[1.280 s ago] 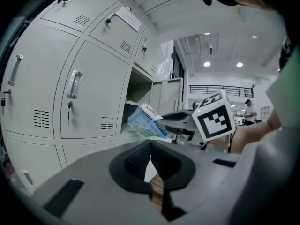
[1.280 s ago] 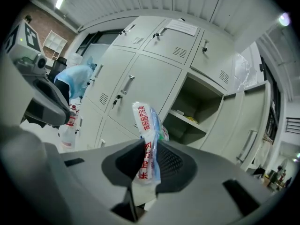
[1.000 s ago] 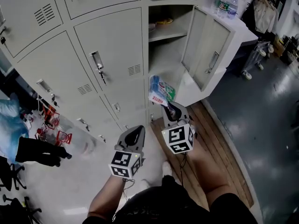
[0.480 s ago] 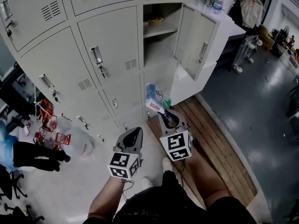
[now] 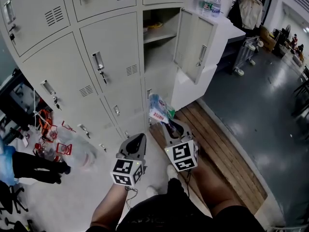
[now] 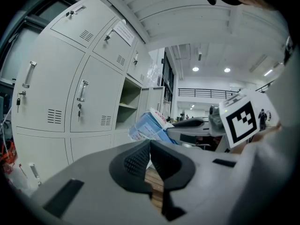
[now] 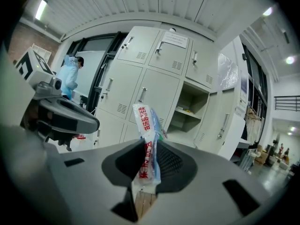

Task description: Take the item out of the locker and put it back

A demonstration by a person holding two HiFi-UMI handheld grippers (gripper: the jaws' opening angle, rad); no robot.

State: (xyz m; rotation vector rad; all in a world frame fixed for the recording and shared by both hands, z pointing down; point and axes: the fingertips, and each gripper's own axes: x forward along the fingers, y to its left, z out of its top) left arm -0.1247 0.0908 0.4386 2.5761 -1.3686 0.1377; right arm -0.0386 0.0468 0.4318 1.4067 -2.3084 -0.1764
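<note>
The person's right gripper is pointing forward and slightly down toward the pale grey sheet-metal locker bank, with its marker cube facing up. The left gripper is hanging just beside it and aiming the same way.

The right jaws are standing partly apart and pinching the lower edge of a flat blue-and-white plastic packet with red print. The packet is sticking up from between the ribbed dark pads. The left jaws are pressing together with nothing between them.

The packet is hovering in front of the lockers, outside and below the open compartment, over the wooden plank strip on the floor. It is looking thin, glossy and crinkled, with a green patch at one side. The compartment's hinged metal door is standing wide open.
</note>
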